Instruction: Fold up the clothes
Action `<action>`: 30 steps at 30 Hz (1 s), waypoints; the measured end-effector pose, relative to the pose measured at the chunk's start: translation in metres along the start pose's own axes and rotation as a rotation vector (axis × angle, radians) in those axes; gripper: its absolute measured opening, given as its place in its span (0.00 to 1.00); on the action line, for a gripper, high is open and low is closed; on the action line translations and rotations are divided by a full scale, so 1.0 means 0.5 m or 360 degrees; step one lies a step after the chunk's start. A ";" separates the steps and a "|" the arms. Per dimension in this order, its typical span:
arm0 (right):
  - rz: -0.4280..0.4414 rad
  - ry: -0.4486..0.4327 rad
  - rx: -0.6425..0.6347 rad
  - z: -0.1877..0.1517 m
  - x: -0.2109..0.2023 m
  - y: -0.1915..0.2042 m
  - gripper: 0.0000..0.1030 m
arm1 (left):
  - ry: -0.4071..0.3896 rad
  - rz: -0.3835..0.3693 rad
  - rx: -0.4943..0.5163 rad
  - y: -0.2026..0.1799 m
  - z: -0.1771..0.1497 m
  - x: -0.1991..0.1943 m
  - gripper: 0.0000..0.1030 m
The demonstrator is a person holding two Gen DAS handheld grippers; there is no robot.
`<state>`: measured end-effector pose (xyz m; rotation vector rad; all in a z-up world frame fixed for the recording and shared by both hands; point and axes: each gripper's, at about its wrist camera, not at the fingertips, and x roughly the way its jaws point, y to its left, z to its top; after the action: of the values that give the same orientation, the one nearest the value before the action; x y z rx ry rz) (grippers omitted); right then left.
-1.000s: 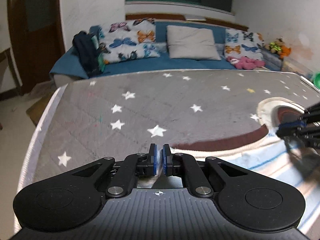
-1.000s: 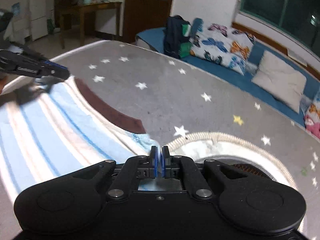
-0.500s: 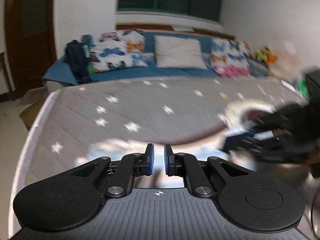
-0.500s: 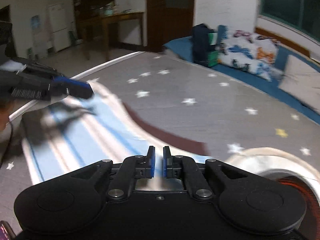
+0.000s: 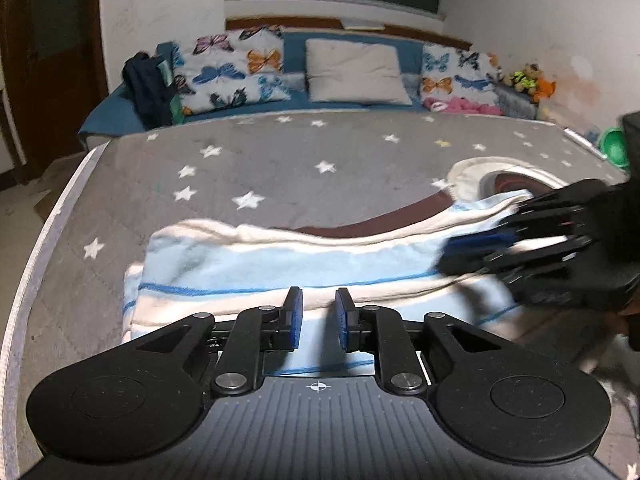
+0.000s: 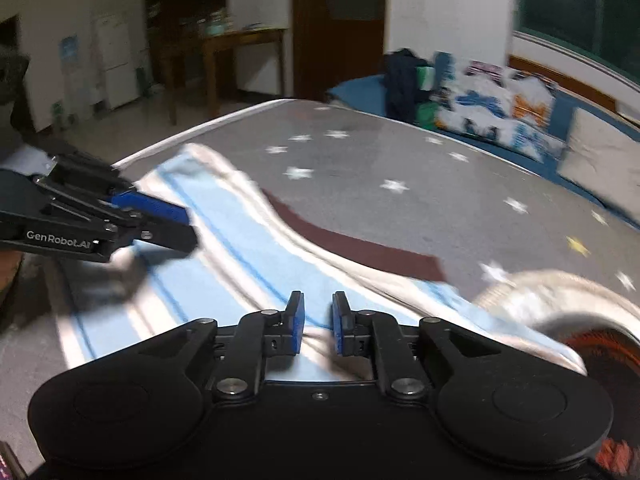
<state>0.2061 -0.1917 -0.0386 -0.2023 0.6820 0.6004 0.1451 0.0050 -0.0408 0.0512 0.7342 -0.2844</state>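
A light blue and white striped garment (image 5: 280, 264) with a dark brown band lies folded over on the grey star-patterned bed (image 5: 280, 160); it also shows in the right wrist view (image 6: 240, 264). My left gripper (image 5: 318, 322) is open and empty just above the garment's near edge. My right gripper (image 6: 318, 326) is open and empty over the garment's other end. Each gripper shows in the other's view: the right one (image 5: 480, 246) at the right, the left one (image 6: 160, 220) at the left.
A cream collar with a brown and orange inside (image 5: 492, 172) lies at the garment's right end. A blue couch (image 5: 120, 116) with butterfly pillows (image 5: 236, 68), a dark bag and soft toys stands behind the bed. A wooden table (image 6: 240, 44) and door are beyond the bed's edge.
Both grippers were shut on the garment's edge, carried it over, and have opened and let go. The garment now lies folded over on itself.
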 end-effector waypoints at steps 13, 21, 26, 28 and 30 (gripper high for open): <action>-0.0264 0.0021 0.0158 -0.073 -0.135 -0.103 0.23 | -0.0047 0.0054 -0.0106 0.042 -0.021 -0.066 0.26; -0.0154 0.0121 0.0134 -0.155 -0.189 -0.035 0.27 | 0.0015 0.0099 -0.0218 0.086 -0.092 -0.128 0.27; -0.0246 0.0061 0.0255 -0.139 -0.217 -0.064 0.49 | -0.0060 0.0127 -0.0262 0.105 -0.090 -0.171 0.32; -0.0265 0.0062 0.0300 -0.133 -0.204 -0.080 0.51 | -0.0097 0.0158 -0.0282 0.116 -0.083 -0.178 0.36; -0.0284 0.0063 0.0345 -0.127 -0.191 -0.095 0.52 | -0.0097 0.0188 -0.0318 0.129 -0.077 -0.173 0.36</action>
<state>0.1414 -0.2969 -0.0262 -0.0717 0.7529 0.3491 0.0768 0.0932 -0.0151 -0.1026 0.6933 -0.0985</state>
